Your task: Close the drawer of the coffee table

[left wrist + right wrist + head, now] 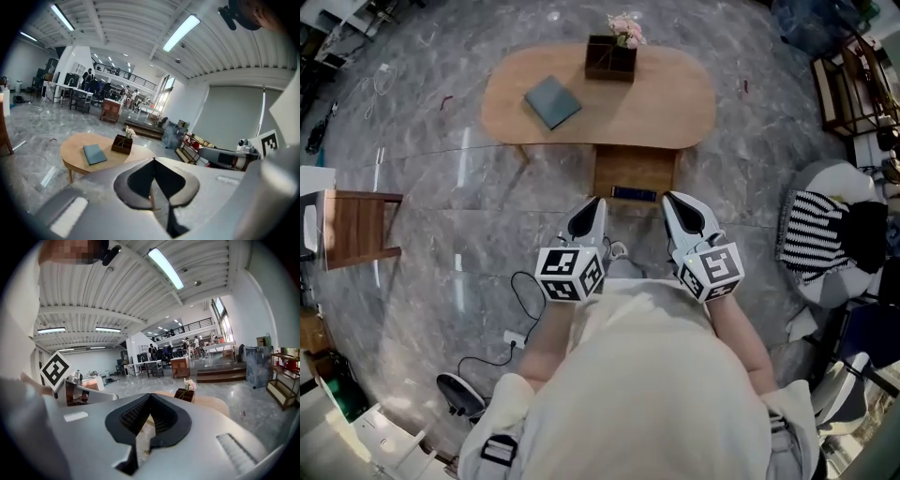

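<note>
Book (552, 101) left of box (610, 58) on table (675, 103), drawer (634, 173) before

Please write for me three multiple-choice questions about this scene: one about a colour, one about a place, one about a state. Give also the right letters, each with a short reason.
1. What colour is the book on the coffee table?
A. red
B. grey-blue
C. yellow

2. Where is the flower box?
A. at the table's far edge
B. on top of the book
C. on the floor

3. The table's drawer is:
A. pulled out towards the person
B. pushed fully in
C. lifted out onto the floor

Answers:
1 B, the head view shows a grey-blue cover.
2 A, it stands at the edge away from the person, apart from the book.
3 A, it sticks out from under the tabletop.
</note>
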`<action>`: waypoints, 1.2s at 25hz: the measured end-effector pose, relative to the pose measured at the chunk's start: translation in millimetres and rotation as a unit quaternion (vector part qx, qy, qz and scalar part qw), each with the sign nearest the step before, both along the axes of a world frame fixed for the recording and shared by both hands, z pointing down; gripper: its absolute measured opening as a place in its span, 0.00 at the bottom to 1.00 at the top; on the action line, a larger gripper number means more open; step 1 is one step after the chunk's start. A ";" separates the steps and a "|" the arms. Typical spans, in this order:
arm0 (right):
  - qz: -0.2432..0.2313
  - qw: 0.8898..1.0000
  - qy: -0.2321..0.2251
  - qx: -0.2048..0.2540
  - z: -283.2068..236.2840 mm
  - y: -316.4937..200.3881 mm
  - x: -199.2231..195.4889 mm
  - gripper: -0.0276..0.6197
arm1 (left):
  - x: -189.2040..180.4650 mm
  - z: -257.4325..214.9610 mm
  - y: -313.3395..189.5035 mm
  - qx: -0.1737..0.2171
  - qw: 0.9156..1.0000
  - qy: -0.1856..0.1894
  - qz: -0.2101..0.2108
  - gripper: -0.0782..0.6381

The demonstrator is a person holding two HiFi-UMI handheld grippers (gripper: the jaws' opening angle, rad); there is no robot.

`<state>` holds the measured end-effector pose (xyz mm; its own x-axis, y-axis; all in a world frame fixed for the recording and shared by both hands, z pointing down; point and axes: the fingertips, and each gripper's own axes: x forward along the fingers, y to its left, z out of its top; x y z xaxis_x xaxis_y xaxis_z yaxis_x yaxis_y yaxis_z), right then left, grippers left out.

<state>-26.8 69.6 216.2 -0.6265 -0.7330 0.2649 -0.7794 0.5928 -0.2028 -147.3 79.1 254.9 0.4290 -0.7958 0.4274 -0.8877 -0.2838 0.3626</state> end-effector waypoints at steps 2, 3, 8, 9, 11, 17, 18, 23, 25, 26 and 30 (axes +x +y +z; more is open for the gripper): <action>0.018 1.000 0.000 -0.006 4.4 -6.2 -0.9 0.04 | -5.1 7.0 -8.7 -0.008 1.000 0.004 0.013 0.11; 0.025 1.000 0.001 -0.009 6.7 -8.9 -0.9 0.04 | -7.0 10.2 -13.2 -0.012 1.000 0.009 0.018 0.11; 0.043 0.998 0.008 -0.033 25.0 -12.7 4.4 0.04 | -14.7 32.7 -27.3 -0.035 0.999 0.012 0.035 0.11; 0.047 0.998 0.011 -0.041 30.9 -12.9 8.0 0.04 | -15.2 39.3 -28.3 -0.042 0.998 0.011 0.038 0.11; 0.056 0.997 0.017 -0.054 43.5 -14.3 17.0 0.04 | -16.1 53.2 -30.6 -0.058 0.997 0.012 0.042 0.11; 0.074 0.994 0.020 -0.082 83.2 -20.3 40.8 0.04 | -23.2 92.6 -40.1 -0.082 0.996 0.009 0.036 0.11; 0.072 0.993 0.024 -0.085 90.9 -21.0 43.2 0.04 | -23.3 99.4 -40.9 -0.085 0.996 0.010 0.035 0.11; 0.063 0.992 0.041 -0.106 131.4 -21.3 56.7 0.04 | -24.2 140.3 -37.8 -0.109 0.994 0.000 0.015 0.12; 0.062 0.991 0.044 -0.111 145.3 -25.2 63.9 0.04 | -23.3 156.1 -38.9 -0.118 0.993 -0.004 0.011 0.13; 0.062 0.990 0.046 -0.114 152.9 -26.9 66.6 0.04 | -23.7 164.6 -38.9 -0.124 0.992 -0.005 0.011 0.13; 0.063 0.988 0.053 -0.128 188.6 -34.3 77.5 0.04 | -28.2 200.2 -40.5 -0.148 0.989 -0.006 0.012 0.13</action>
<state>50.6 35.3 404.8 -0.4933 -0.7045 0.5103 -0.8687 0.4295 -0.2467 -175.5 38.5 455.1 0.4391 -0.6250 0.6455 -0.8869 -0.1868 0.4224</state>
